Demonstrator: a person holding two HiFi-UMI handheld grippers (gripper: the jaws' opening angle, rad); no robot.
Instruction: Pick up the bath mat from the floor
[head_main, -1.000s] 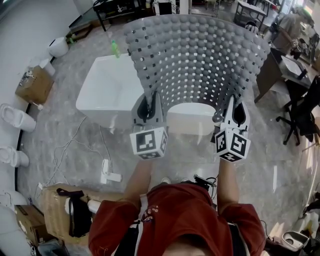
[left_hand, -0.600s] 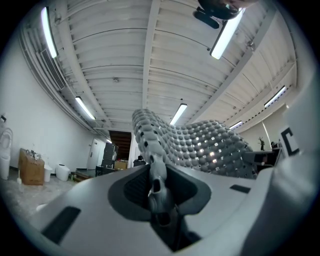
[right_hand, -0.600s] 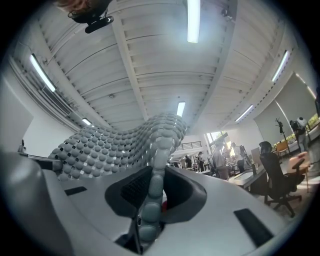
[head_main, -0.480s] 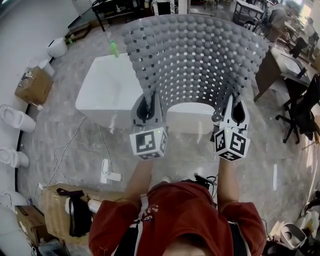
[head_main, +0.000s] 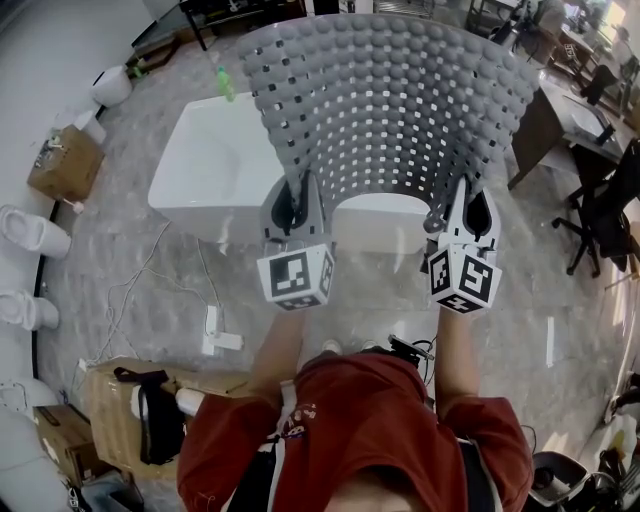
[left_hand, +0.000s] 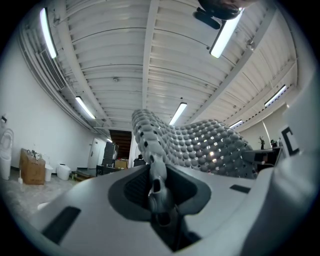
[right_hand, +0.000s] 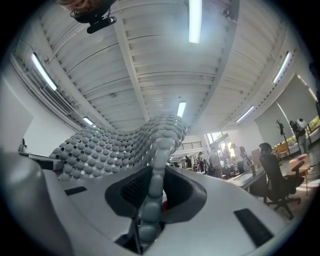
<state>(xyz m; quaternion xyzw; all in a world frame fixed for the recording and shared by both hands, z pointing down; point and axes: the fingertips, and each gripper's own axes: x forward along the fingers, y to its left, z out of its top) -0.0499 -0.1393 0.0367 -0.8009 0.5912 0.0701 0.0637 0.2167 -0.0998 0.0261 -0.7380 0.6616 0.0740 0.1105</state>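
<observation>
**Mat lifted clear:** A person in a red shirt (head_main: 350, 430) holds a grey mat (head_main: 390, 100) up off the floor (head_main: 150, 270), stretched between two hand-held tools. The left tongs (head_main: 298, 195) are clamped on the mat's near left corner. The right tongs (head_main: 470, 205) are clamped on its near right corner. The near edge rises in a shallow arch between them, and the sheet fans out wide, away from the person. Round bumps stud the mat, and rows of square holes pierce it.

Seen along the left tongs (left_hand: 156, 187), the jaws stand only a little apart. They are pinched on the thin edge of the mat (left_hand: 200, 145), which runs upright between them. The view along the right tongs (right_hand: 150, 200) shows the same. The jaws are narrowly parted and press on a beaded edge of the mat (right_hand: 110, 145), which rises toward the ceiling lights (right_hand: 194, 20).

In the head view, the lifted mat hides the far right part of a white tub (head_main: 205, 165) standing on the marbled floor. A green bottle (head_main: 223, 85) shows just beside the tub's far edge. A cardboard box (head_main: 62, 165) and white toilets (head_main: 28, 232) line the wall (head_main: 40, 60) at the left. A power strip (head_main: 215, 335) with cables (head_main: 130, 300) lies on the floor near the person. A black chair (head_main: 605, 215) stands near a desk (head_main: 590, 115) at the right.
</observation>
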